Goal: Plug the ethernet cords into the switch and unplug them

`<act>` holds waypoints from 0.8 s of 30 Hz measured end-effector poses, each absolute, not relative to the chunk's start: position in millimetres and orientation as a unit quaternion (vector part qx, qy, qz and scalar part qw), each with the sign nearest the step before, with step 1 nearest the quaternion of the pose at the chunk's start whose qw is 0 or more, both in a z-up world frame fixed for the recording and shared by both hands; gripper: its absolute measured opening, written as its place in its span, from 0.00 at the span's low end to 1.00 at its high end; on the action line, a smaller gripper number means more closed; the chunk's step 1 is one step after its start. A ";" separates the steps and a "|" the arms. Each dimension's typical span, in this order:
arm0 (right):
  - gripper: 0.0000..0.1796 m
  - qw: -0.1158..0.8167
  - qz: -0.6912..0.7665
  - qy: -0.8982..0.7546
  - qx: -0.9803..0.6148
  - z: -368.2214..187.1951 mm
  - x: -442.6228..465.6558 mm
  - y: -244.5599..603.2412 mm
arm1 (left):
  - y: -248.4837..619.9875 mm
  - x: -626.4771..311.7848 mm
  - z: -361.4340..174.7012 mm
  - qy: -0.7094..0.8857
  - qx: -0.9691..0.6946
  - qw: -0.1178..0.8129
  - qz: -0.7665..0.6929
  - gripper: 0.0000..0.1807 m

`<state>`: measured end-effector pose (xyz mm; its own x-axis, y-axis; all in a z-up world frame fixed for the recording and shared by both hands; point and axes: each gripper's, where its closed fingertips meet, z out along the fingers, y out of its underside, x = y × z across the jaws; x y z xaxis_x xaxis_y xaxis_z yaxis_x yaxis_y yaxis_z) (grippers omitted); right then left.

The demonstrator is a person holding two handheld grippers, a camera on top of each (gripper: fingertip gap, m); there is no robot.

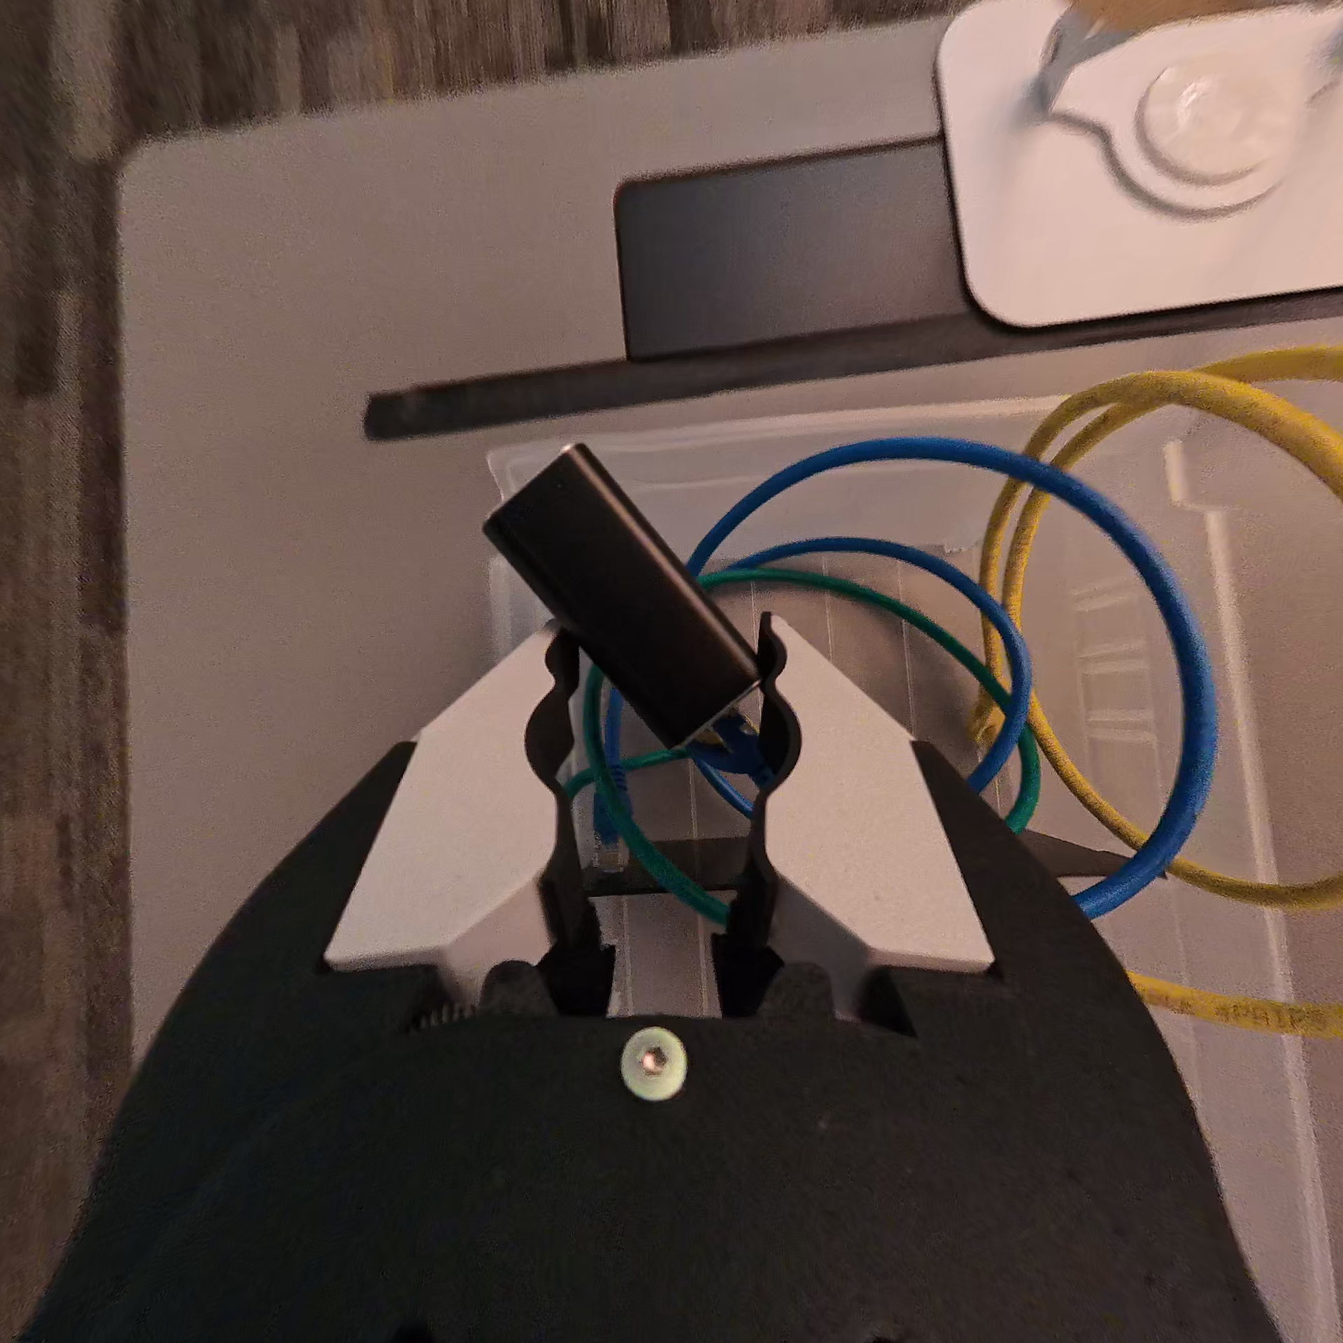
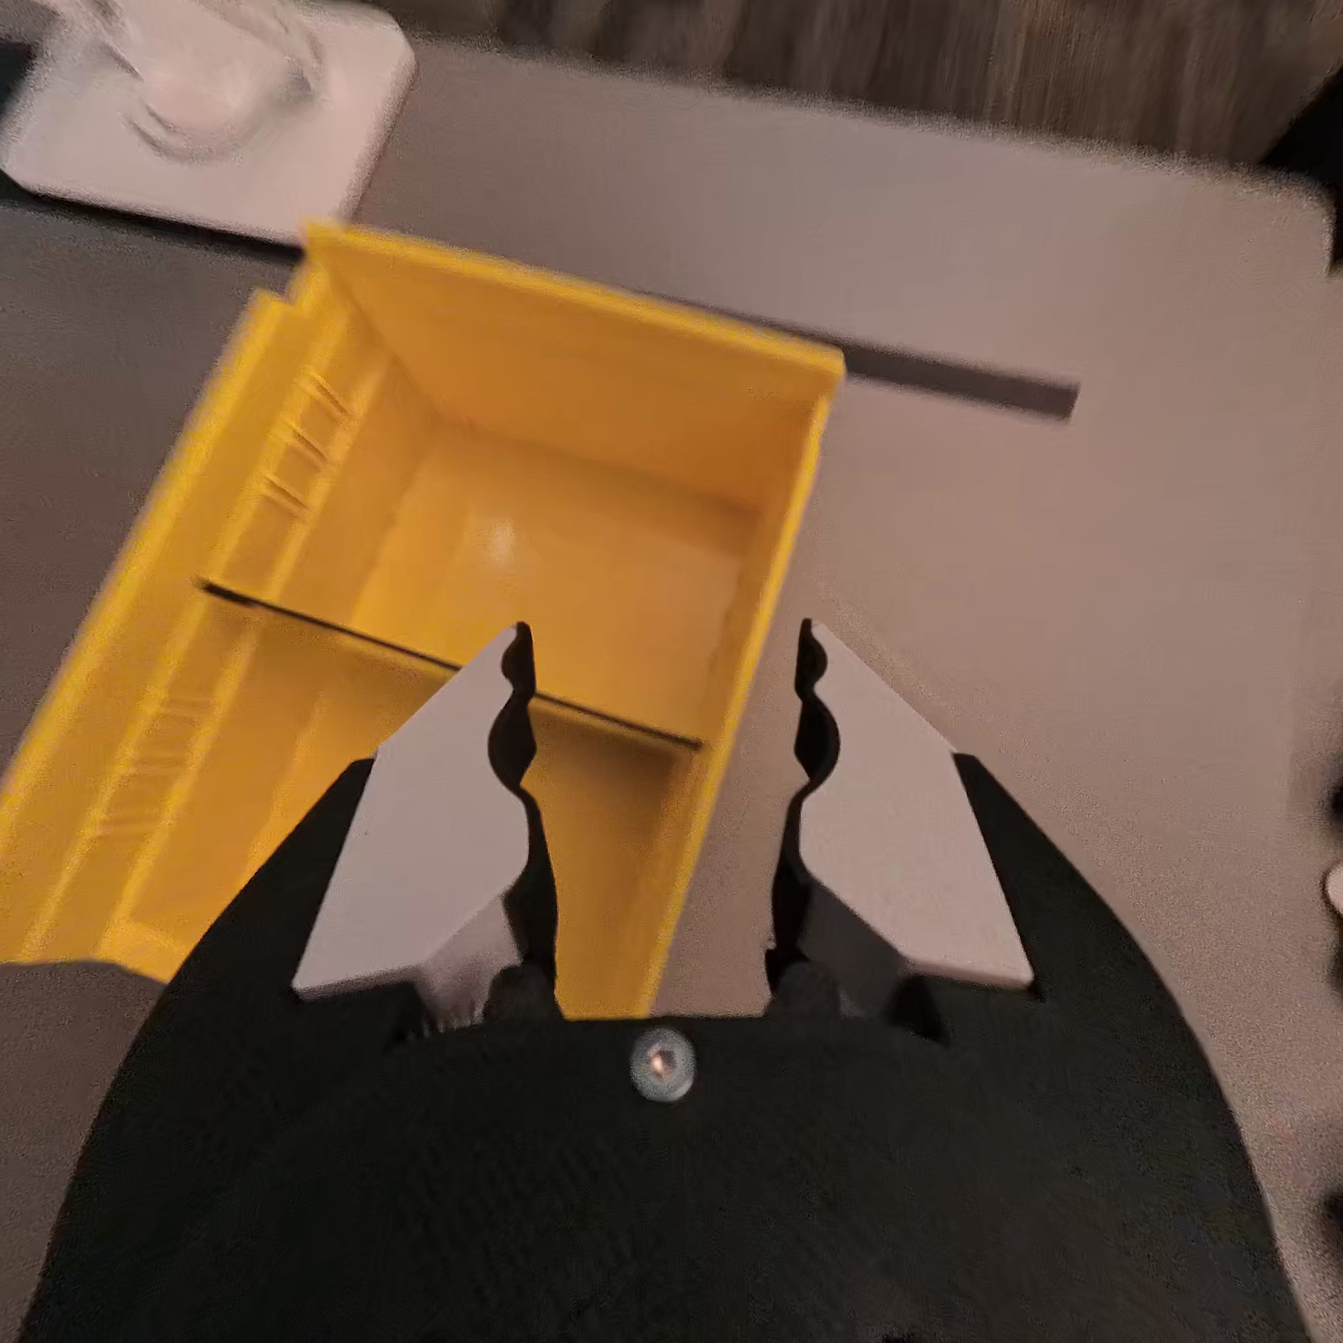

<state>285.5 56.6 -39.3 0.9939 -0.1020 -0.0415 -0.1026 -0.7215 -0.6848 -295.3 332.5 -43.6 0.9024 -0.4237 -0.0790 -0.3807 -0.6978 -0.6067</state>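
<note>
The left gripper (image 1: 658, 658) is clamped on a small black switch (image 1: 621, 592), held tilted at centre frame above a clear bin (image 1: 908, 465). A blue ethernet cord (image 1: 1134, 552) appears plugged into the switch's lower end, though the port is partly hidden. A green cord (image 1: 937, 625) and a yellow cord (image 1: 1046, 450) lie looped in the bin, centre right.

The right gripper (image 2: 665, 632) has its jaws apart and holds nothing; it hovers over a yellow divided bin (image 2: 581, 312) at left.

Handling: the switch looks light, rigid and smooth-sided, so it may slip; grip across its flat faces. The cords are limp and springy; take hold at the stiff plug boot, not the cable.
</note>
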 end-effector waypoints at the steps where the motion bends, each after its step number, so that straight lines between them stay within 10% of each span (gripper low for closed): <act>1: 0.40 0.331 -0.008 0.063 -0.941 -54.7 292.9 46.1 | 332.0 -293.7 -33.7 0.226 -0.912 0.341 -0.032 0.26; 12: 0.07 0.172 0.045 0.085 -0.980 -128.7 300.0 19.5 | 299.0 -253.2 79.2 0.313 -0.779 0.544 -0.012 0.23; 18: 0.23 0.261 -0.025 0.147 -0.954 -81.2 329.5 28.9 | 264.1 -233.0 125.6 0.343 -0.709 0.615 -0.039 0.22; 24: 0.30 0.567 -0.093 0.052 -0.817 74.9 274.9 86.4 | 202.8 -221.4 183.8 0.361 -0.614 0.694 -0.107 0.19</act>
<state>274.9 86.4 74.9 0.9771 -0.1913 0.0934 0.0206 -0.3517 -0.9359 -221.4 202.8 183.8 0.7170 -0.5915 -0.3688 -0.2943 0.2228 -0.9294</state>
